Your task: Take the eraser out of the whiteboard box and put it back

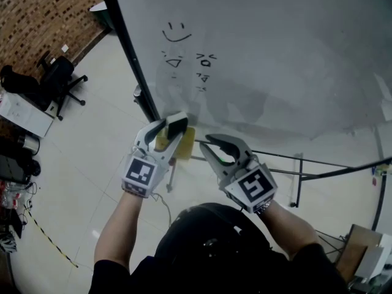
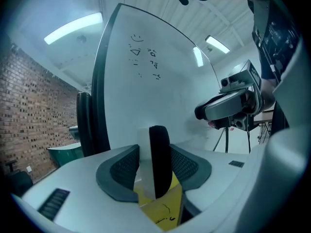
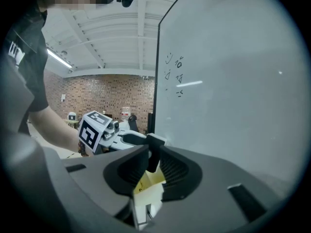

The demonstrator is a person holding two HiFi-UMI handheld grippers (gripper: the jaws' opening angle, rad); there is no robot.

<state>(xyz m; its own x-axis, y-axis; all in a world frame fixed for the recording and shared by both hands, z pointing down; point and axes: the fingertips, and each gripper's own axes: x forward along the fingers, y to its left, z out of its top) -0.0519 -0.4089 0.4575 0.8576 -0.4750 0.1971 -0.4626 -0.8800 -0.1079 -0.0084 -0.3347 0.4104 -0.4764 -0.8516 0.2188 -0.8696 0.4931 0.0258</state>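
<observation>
well, on the far left i see a black office chair (image 1: 60, 78) on the pale floor by the brick wall (image 1: 43, 11). coming right, the left gripper (image 1: 166, 128) is up against the lower left corner of the whiteboard (image 1: 275, 54), pointing almost level. its fingers are set fairly wide with the eraser (image 1: 178, 127) upright between them. in the left gripper view the white back faces one pad and the black felt faces the other, and both pads look to be touching it. the eraser's lower end reaches down to the yellow box (image 1: 185, 146), which hangs at the board's bottom edge, right under the left gripper's tips; i cannot tell whether the eraser rests in it.

just right of the box is the right gripper (image 1: 207, 143), its tips close beside the box's right edge. its fingers stand a narrow way apart with nothing between them; through the gap i only see the eraser and the box beyond.

above both grippers, a smiley face (image 1: 176, 32) and a few small marks are drawn on the board.
</observation>
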